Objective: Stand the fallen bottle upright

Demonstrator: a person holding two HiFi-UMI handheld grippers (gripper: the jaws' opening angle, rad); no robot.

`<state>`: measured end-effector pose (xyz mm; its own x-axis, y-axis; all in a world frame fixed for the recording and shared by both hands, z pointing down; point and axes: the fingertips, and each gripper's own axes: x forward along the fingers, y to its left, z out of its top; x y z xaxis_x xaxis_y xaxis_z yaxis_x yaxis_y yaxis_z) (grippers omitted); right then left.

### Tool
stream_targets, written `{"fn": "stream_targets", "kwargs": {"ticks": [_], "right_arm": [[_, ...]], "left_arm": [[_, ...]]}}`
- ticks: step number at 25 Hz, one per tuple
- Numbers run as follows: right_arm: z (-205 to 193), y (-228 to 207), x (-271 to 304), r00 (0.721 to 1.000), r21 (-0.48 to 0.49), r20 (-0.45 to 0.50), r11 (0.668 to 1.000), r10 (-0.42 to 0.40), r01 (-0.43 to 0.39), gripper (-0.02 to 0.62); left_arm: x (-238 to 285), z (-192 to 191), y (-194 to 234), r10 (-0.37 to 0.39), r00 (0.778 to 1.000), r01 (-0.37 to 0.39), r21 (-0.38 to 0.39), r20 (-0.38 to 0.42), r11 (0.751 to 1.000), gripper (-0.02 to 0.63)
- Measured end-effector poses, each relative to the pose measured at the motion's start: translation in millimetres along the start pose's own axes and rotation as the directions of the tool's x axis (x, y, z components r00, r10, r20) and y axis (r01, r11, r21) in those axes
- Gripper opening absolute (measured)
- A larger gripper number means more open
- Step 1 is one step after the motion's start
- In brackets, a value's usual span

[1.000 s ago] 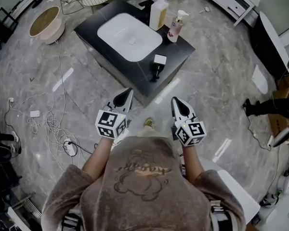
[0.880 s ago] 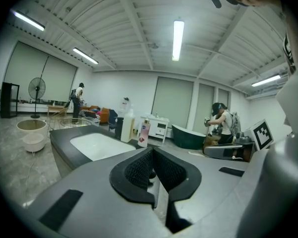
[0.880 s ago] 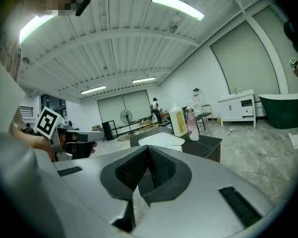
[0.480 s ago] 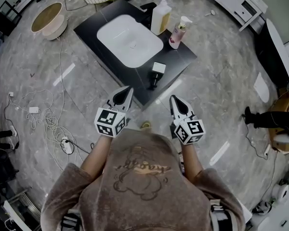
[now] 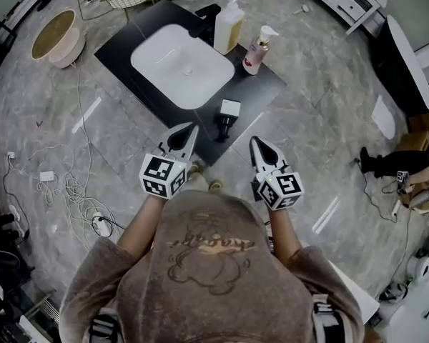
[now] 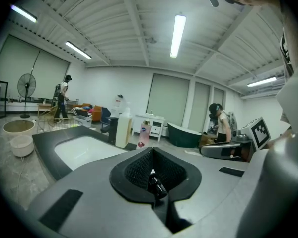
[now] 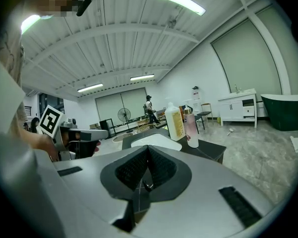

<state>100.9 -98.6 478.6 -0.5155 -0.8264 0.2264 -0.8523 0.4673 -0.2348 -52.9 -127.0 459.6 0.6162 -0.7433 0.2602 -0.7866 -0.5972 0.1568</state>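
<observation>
The left tongs (image 5: 188, 129) and right tongs (image 5: 258, 143), both shut and empty, have come closer to the small black white-capped bottle (image 5: 225, 120) ahead; likely light and stiff: grasp its body.

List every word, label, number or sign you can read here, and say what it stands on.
Nothing reads for certain.
Sweater: cursive print over a cartoon drawing, too blurred to read.
Pink bottle: label with blue and red marks, too small to read.
Yellow bottle: no legible print.
Fallen bottle: no legible print.
Marker cubes: black-and-white patterns, not words.
</observation>
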Motion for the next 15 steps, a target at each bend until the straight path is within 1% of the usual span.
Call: {"fn": "stream_targets", "kwargs": {"ticks": [6,15], "right_arm": [[6,-4,19,0.999,0.005,0.003,0.999,-0.046,0.046,-0.002],[12,-6,43,0.997,-0.002,-0.005,0.997,-0.079,0.079,-0.002]], "left_arm": [[20,6,18,-0.051,0.999,0.051,0.005,-0.01,0.999,0.018],[39,14,34,-0.12,0.993,0.12,0.014,-0.017,0.993,0.018]]}}
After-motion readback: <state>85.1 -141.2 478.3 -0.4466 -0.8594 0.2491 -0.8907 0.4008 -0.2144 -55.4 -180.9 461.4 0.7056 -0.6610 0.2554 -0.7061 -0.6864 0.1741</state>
